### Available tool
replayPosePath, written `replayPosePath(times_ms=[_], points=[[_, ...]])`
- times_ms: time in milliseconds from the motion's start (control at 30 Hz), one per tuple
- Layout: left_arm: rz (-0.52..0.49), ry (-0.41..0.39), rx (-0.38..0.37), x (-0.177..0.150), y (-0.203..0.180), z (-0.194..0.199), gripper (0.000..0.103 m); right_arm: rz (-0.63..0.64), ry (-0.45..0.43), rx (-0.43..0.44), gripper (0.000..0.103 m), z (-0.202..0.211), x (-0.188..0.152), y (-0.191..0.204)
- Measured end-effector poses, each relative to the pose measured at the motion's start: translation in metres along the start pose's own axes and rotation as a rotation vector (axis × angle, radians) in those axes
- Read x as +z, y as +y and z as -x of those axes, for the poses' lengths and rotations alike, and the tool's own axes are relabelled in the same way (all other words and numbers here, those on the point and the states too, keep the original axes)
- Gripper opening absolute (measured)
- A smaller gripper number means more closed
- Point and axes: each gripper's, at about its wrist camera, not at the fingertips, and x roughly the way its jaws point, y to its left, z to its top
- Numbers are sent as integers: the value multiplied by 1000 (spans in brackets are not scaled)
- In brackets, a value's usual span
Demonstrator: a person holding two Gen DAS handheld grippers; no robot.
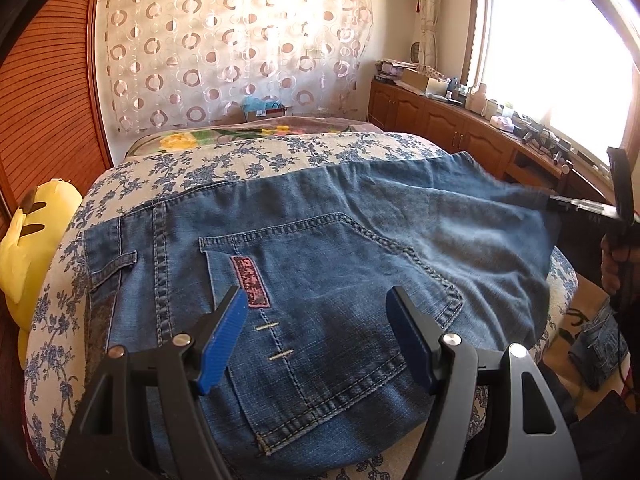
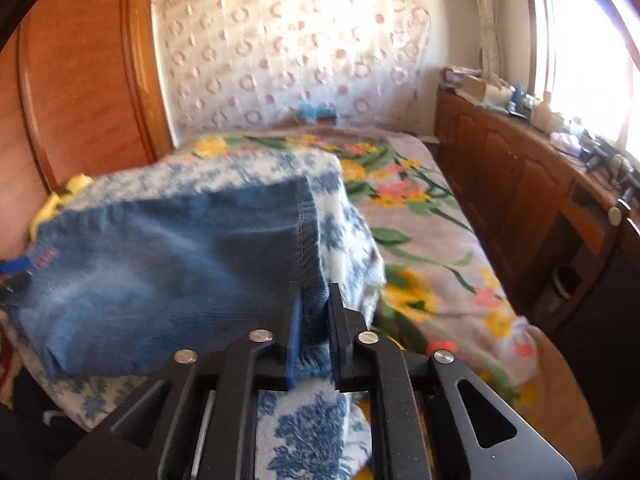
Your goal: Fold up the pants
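Left gripper: one left gripper [image 1: 316, 320], black frame with two ribbed blue pads [image 1: 224, 340]; its fingers stand well apart over the jeans and close on nothing.
Right gripper: one right gripper [image 2: 314, 320], same black build; its fingers are drawn close together and clamped on the hemmed edge of the denim, which passes between them. In the left view it shows at the far right [image 1: 560, 204], a hand [image 1: 614, 264] on its handle.
Jeans: one pair of blue denim jeans [image 1: 320, 240], faded, with pale contrast stitching; they lie on the near part of the bed, long axis running left to right, waistband to the left and the leg end to the right, lifted in the right gripper.
Details on the jeans: one back pocket [image 1: 320, 280], one belt loop [image 1: 114, 266], one reddish patterned patch [image 1: 250, 282], two short bar tacks.
Cover: one white quilt with blue flower print [image 1: 240, 160] under the jeans, soft and mounded.
Plush: one yellow stuffed toy [image 1: 36, 236] at the left edge.
Blanket: one brownish blanket with yellow and pink flowers [image 2: 420, 216], farther on and to the right.
Cabinet: one long brown wooden cabinet [image 1: 448, 120] along the right wall, cluttered on top.
Curtain: one sheer curtain with ring shapes [image 1: 232, 48] on the far wall.
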Motion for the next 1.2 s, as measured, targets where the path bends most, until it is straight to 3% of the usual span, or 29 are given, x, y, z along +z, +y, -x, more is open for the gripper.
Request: replayPosePath(times_ms=[167, 267, 367, 767, 1200], points=[[12, -6, 9, 0, 5, 5, 72, 13, 0, -4, 30, 5, -18, 16], [14, -10, 1, -2, 5, 10, 72, 3, -20, 41, 45, 16, -26, 29], [-5, -15, 14, -5, 2, 15, 72, -11, -22, 103, 51, 21, -34, 46], [-56, 45, 11, -21, -17, 6, 72, 51, 40, 286, 51, 18, -58, 135], [-54, 69, 18, -24, -17, -4, 72, 69, 89, 344, 51, 19, -77, 162]])
